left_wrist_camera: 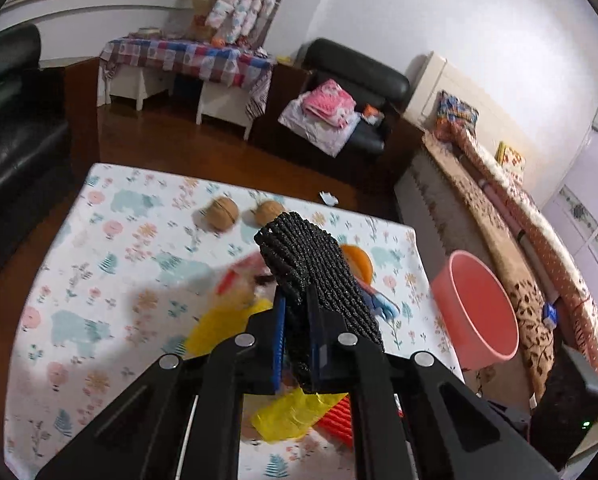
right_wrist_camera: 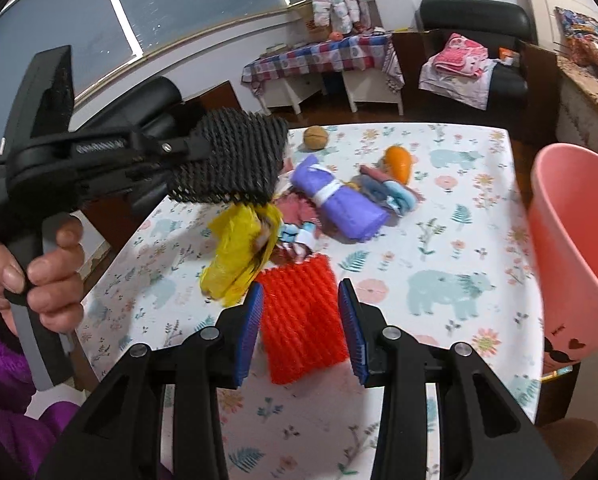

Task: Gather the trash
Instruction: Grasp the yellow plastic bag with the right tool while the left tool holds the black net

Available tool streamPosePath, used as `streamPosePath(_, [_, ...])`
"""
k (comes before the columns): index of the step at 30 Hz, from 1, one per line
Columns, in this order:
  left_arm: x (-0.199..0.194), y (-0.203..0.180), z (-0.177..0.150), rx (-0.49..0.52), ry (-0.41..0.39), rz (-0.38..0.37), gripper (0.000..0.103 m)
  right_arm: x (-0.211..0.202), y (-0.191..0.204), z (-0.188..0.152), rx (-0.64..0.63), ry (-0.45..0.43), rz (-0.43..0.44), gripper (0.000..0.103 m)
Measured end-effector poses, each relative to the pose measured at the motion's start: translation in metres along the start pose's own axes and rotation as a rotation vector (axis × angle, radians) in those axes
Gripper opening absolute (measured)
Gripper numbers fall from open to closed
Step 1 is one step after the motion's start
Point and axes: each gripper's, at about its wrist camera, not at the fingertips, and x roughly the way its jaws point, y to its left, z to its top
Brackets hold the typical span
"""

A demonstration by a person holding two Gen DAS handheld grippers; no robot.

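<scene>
My left gripper (left_wrist_camera: 297,320) is shut on a black foam net sleeve (left_wrist_camera: 311,272) and holds it above the table; the sleeve also shows in the right wrist view (right_wrist_camera: 231,160). A yellow plastic wrapper (right_wrist_camera: 239,256) hangs or lies just below it. An orange-red foam net (right_wrist_camera: 303,320) lies on the floral tablecloth (right_wrist_camera: 439,320), just ahead of and between the pads of my right gripper (right_wrist_camera: 301,332), which is open and empty. A pink bin (right_wrist_camera: 575,248) stands at the table's right edge; it also shows in the left wrist view (left_wrist_camera: 475,308).
On the table lie a purple rolled cloth (right_wrist_camera: 339,204), an orange toy carrot (right_wrist_camera: 399,164), folded small cloths (right_wrist_camera: 395,192) and walnuts (left_wrist_camera: 221,212). A paper scrap (left_wrist_camera: 329,198) lies on the wooden floor beyond. A bed (left_wrist_camera: 499,208) is to the right, black armchairs around.
</scene>
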Motion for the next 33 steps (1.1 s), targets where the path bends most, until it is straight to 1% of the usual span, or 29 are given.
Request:
streamPosePath(5, [-0.018,0.019,0.005,-0.024,-0.039,-0.003,0.008,0.014,0.009,0.005,-0.004,0.037,0.033,0.04])
streamPosePath(7, [-0.022,0.024,0.005,-0.025,-0.047,0.005,0.008,0.018,0.014,0.009,0.002,0.046,0.063,0.04])
streamPosePath(10, [-0.025,0.032,0.003,-0.035,-0.045,0.01,0.008,0.029,0.023,0.017,0.024,0.072,0.136,0.04])
streamPosePath(13, [-0.025,0.041,0.001,-0.047,-0.041,0.015,0.009,0.041,0.036,0.023,0.01,0.103,0.16,0.04])
streamPosePath(18, [-0.029,0.053,-0.003,-0.066,-0.037,0.025,0.009,0.061,0.062,0.029,-0.066,0.128,0.14,0.04])
streamPosePath(21, [-0.031,0.057,-0.004,-0.073,-0.037,0.029,0.009,0.074,0.076,0.027,-0.122,0.138,0.102,0.04])
streamPosePath(24, [-0.034,0.061,-0.005,-0.08,-0.041,0.032,0.009,0.08,0.079,0.024,-0.126,0.152,0.098,0.04])
streamPosePath(33, [-0.038,0.071,-0.006,-0.095,-0.047,0.051,0.008,0.083,0.074,0.021,-0.1,0.15,0.1,0.04])
